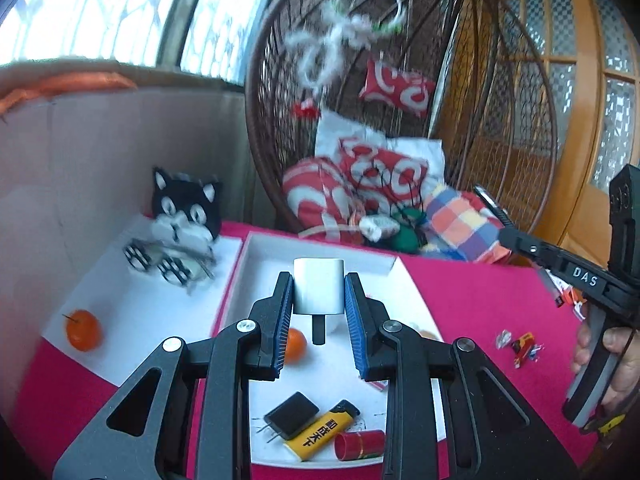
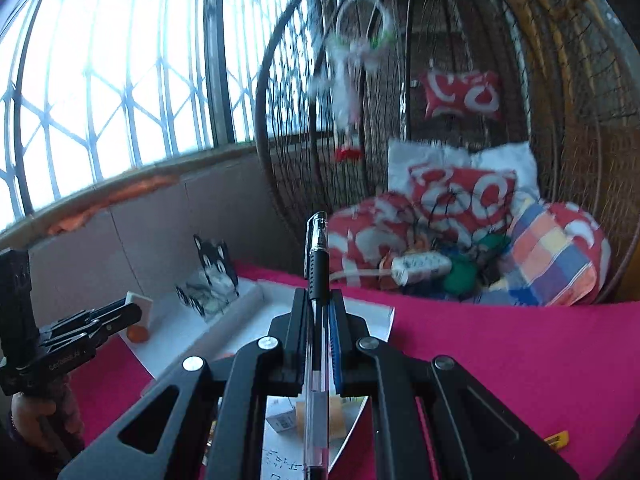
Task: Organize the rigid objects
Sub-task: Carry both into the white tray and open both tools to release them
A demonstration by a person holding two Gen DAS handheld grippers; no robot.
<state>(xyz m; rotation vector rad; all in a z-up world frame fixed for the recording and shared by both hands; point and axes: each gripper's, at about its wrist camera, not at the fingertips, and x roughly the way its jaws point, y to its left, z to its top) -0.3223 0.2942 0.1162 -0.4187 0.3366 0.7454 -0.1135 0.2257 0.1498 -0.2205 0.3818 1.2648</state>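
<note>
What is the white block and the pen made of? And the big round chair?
White block: likely smooth plastic with a soft sheen; it looks like a charger. Pen: clear plastic barrel you can see through, with a black ribbed grip, probably rubber. Hanging chair: brown woven wicker, maybe synthetic, on thin dark bars.

My left tool [image 1: 319,292] pinches the white charger [image 1: 319,286] above the tray [image 1: 256,248]; my right tool [image 2: 319,312] clamps the clear pen [image 2: 317,264].

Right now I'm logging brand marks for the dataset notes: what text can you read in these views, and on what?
"DAS": white letters on the right gripper.
Chinese characters, black on yellow, on the lighter: too small to read surely.
Print on the left gripper body: too blurred.
Handwriting on the paper under the pen: unreadable.
</note>
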